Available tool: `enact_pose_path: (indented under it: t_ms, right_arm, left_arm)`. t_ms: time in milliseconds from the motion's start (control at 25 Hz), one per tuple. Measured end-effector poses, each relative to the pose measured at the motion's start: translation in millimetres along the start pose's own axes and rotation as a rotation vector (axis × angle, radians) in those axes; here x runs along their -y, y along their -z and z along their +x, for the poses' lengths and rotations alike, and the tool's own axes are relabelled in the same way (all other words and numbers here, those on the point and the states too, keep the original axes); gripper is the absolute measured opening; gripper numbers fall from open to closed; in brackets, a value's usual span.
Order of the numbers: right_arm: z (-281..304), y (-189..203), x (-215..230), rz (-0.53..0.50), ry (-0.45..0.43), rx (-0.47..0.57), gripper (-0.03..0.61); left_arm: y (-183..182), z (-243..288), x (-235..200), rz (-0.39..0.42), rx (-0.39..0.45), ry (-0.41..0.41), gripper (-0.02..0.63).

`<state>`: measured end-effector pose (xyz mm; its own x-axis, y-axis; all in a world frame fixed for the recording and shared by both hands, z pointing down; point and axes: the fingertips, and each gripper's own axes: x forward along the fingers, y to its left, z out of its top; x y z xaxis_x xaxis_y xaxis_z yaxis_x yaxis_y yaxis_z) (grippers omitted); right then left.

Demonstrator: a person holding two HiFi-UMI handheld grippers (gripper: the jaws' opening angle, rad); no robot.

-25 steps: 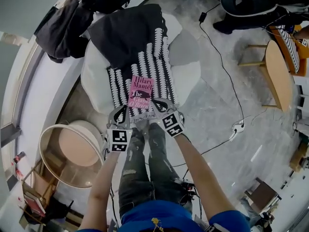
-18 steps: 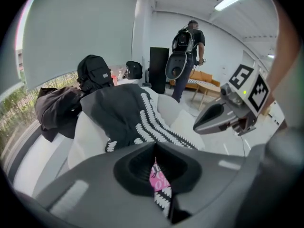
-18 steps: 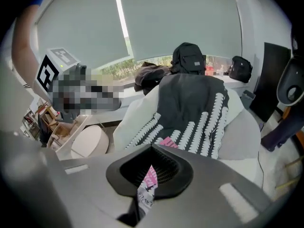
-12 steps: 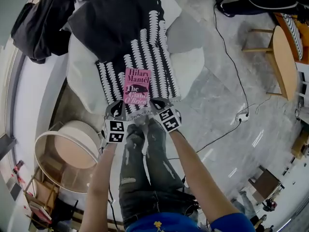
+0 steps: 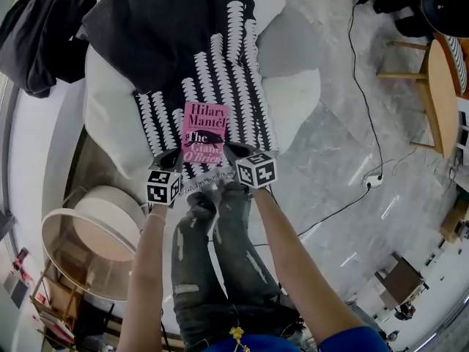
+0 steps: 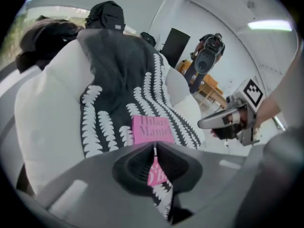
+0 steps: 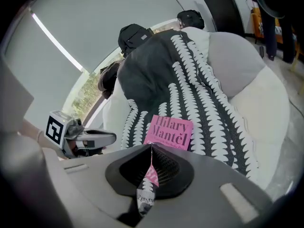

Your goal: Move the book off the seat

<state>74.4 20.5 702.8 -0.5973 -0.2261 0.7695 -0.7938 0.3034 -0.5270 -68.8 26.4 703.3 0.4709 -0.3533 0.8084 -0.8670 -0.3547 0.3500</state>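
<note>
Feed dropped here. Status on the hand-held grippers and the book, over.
Left hand-held gripper jaws just opening, nothing between them; right hand-held gripper shut, empty. Book flat on patterned throw, on seat. Nothing blocking it.

Occlusions and cut-offs

Right gripper view: the right gripper [image 7: 151,151] body hides the lower half of the book [image 7: 169,132], apart from a pink sliver. Head view: the top edge crops the dark jacket [image 5: 33,46]; the bottom edge crops the person's blue shirt [image 5: 352,339].
</note>
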Motion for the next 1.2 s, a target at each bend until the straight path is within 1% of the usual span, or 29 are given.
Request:
enact_pose_path:
  t_ms: [80,160,240,320,400,480,560,600,640,680,720,800,920,960,1000,1120,1200]
  right_arm:
    - [21,4,13,0.012,-0.016,0.011,0.04]
    - [43,11,27,0.032,-0.026,0.013,0.092]
    - [63,24,42,0.051,-0.03,0.001,0.154]
    - [80,40,55,0.065,-0.034,-0.016,0.178]
    - [93,52,64,0.087,-0.049,-0.024,0.206]
    - [103,59,70,0.107,-0.078,-0.021,0.226]
    - [114,61,72,0.11,-0.106,-0.019,0.224]
    - [119,62,72,0.111,-0.113,-0.021,0.221]
    - [123,64,72,0.117,-0.112,-0.023,0.209]
    - [125,66,74,0.129,-0.103,-0.021,0.193]
    - [126,66,77,0.146,-0.093,-0.015,0.143]
    - [123,64,80,0.166,-0.075,-0.002,0.129]
    - [105,51,75,0.112,-0.046,0.003,0.121]
    - [97,44,70,0.09,-0.046,-0.002,0.12]
    - [88,38,63,0.075,-0.049,-0.004,0.12]
    - [59,16,39,0.06,-0.047,0.018,0.12]
    - [37,-1,27,0.044,-0.036,0.03,0.12]
  left_arm:
    - [11,18,-15,-0.041,0.007,0.022,0.048]
    - [21,37,-29,-0.072,0.017,0.052,0.077]
    - [34,55,-38,-0.105,0.02,0.092,0.125]
    - [49,72,-44,-0.11,0.007,0.13,0.145]
    - [63,86,-43,-0.108,-0.012,0.173,0.213]
    - [72,98,-38,-0.114,-0.026,0.22,0.233]
    - [79,109,-33,-0.118,-0.042,0.256,0.233]
    - [82,113,-32,-0.115,-0.052,0.259,0.237]
    - [86,116,-33,-0.108,-0.065,0.25,0.216]
    - [89,119,-36,-0.1,-0.078,0.234,0.177]
    - [91,121,-39,-0.095,-0.088,0.221,0.156]
    - [91,122,-37,-0.075,-0.113,0.215,0.151]
    - [87,110,-22,-0.004,-0.151,0.209,0.133]
    - [83,102,-17,0.001,-0.149,0.204,0.133]
    - [78,91,-14,-0.013,-0.138,0.198,0.133]
    - [56,56,-2,-0.101,-0.082,0.179,0.132]
    - [39,36,9,-0.118,-0.055,0.168,0.133]
